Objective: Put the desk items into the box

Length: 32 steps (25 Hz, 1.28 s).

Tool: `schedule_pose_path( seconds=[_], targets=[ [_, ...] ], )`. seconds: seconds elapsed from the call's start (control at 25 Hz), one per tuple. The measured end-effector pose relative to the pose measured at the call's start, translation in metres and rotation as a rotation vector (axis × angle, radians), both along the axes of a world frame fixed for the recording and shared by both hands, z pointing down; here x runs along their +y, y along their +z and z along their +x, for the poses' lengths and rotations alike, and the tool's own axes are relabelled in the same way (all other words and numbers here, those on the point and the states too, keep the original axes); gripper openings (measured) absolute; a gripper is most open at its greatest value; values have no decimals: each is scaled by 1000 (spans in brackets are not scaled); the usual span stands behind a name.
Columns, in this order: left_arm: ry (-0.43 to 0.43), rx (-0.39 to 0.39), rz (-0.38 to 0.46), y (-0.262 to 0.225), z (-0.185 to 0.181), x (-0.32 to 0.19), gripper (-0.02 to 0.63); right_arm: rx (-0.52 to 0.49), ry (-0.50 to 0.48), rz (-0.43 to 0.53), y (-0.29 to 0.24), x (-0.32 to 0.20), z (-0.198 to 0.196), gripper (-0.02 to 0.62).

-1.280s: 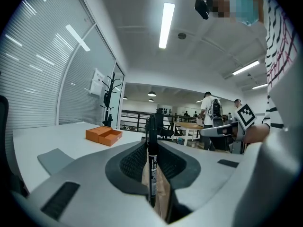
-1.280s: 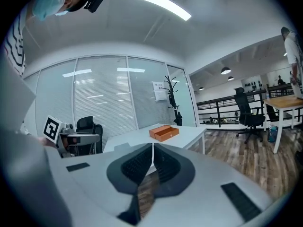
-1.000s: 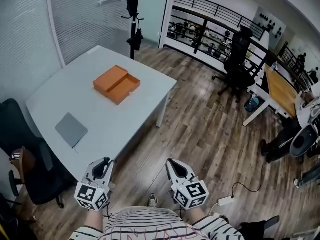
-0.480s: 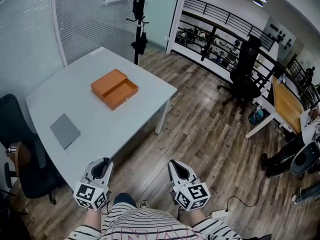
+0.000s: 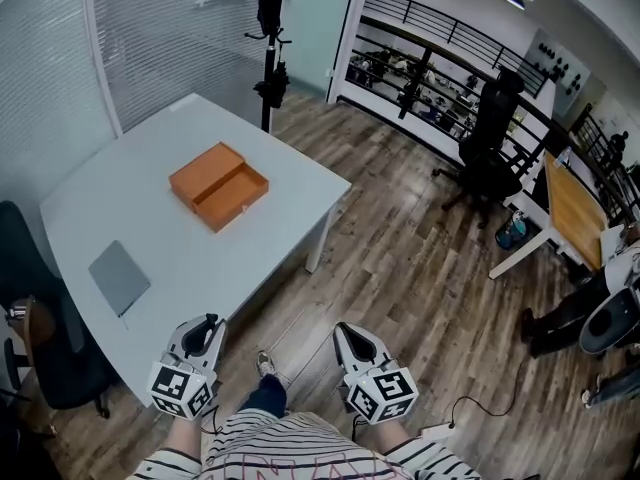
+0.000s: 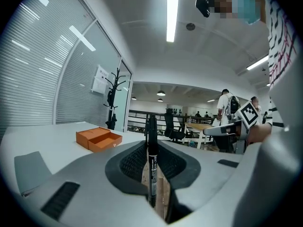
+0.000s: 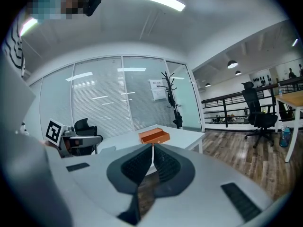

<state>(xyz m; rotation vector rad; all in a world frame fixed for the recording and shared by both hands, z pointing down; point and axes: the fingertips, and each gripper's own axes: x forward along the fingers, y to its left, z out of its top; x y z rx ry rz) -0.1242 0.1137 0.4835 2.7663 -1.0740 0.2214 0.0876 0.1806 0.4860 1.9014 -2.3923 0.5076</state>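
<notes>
An open orange box lies on the white table, with a flat grey pad nearer the table's left end. Both grippers hang low in front of the person, short of the table's near corner. My left gripper is shut on a black marker pen, which stands upright between its jaws. The orange box and the grey pad show beyond the left gripper. My right gripper is shut with nothing in it. Past the right gripper, the orange box sits far off.
A black chair stands at the table's left. A coat stand rises behind the table. On the wood floor to the right are an office chair and a wooden desk. The person's leg and shoe show below.
The person has stepped forward; a leg and shoe have swung out between the grippers. The table and box sit slightly further left in view. Both grippers keep their pose.
</notes>
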Motion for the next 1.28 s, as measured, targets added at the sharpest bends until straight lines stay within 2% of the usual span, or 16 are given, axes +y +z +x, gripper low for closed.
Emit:
schedule_pose_path(
  seconds=[0.48,0.72,1.28],
  targets=[
    [18,20,-8,-1,26,-122,72,22,-21,-3,-6,-127,12,28],
    [10,31,-15,-1,27,-179,72,27,-40,-7,-7,-191,9,28],
    [-35,27,-38,12,23,-252,71,29,-92,-9,1,-276,6,28]
  ],
)
